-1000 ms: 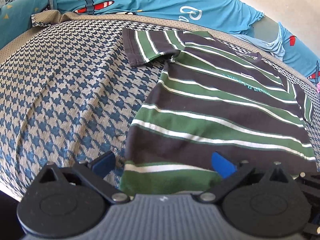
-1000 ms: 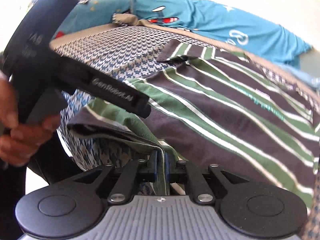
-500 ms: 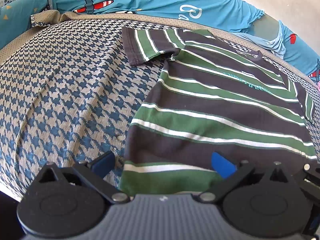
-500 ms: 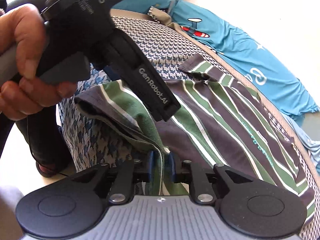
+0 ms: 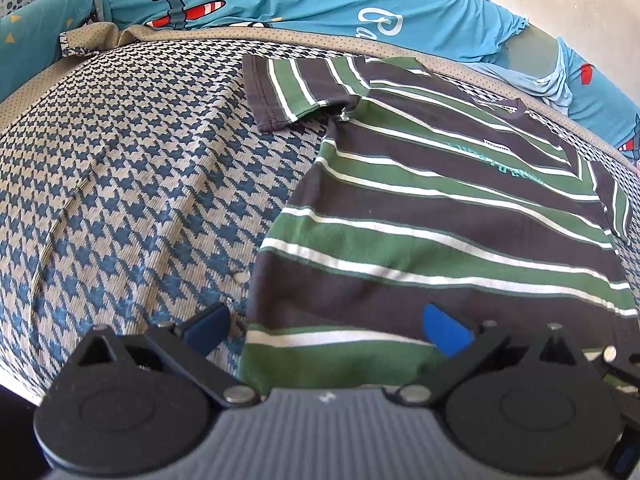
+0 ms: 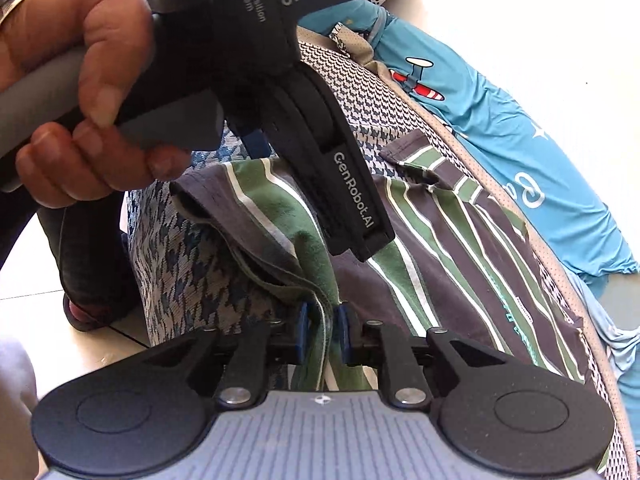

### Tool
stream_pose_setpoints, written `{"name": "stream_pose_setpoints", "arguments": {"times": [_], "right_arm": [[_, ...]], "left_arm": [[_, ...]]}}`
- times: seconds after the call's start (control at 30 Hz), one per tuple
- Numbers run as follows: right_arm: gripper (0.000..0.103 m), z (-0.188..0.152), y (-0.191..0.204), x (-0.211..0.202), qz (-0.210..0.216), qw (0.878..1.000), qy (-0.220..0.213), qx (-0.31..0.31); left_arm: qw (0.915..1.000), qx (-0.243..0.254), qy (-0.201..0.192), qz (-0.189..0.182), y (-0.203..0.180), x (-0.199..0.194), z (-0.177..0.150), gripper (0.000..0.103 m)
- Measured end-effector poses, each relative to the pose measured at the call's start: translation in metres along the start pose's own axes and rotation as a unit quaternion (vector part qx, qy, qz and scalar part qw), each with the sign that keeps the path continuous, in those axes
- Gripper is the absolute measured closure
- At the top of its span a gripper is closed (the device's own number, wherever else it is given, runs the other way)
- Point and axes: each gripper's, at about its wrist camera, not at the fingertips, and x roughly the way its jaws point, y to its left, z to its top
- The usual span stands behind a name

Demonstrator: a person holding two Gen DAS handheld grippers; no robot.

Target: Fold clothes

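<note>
Nearest, the right gripper [image 6: 323, 330] pinches the striped shirt's [image 5: 440, 208] bunched hem, its jaws having just closed further on the cloth. The left gripper [image 5: 326, 326], fingers wide, straddles the hem's near corner. From 9 to 11 o'clock the houndstooth cover [image 5: 120, 168] lies bare. Blue printed bedding [image 5: 320, 4] borders the far edge.

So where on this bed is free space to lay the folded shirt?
The houndstooth cover lies bare left of the striped T-shirt, from its sleeve down to the near edge. The far side is crowded with the blue airplane-print bedding.
</note>
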Motion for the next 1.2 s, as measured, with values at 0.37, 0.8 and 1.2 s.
{"name": "stream_pose_setpoints", "arguments": {"times": [0.37,0.8,1.2], "right_arm": [[0.1,-0.008,0.018,-0.015,0.105,0.994,0.011,0.014],[0.094,0.001,0.019,-0.024,0.137,0.99,-0.013,0.022],[0.086,0.038,0.045,-0.01,0.11,0.993,-0.046,-0.017]], "left_arm": [[0.9987,-0.021,-0.003,0.046,0.019,-0.006,0.002,0.0],[0.9958,-0.06,-0.019,0.067,0.047,-0.018,0.005,0.0],[0.9942,-0.086,-0.027,0.059,0.058,-0.025,0.007,0.0]]}}
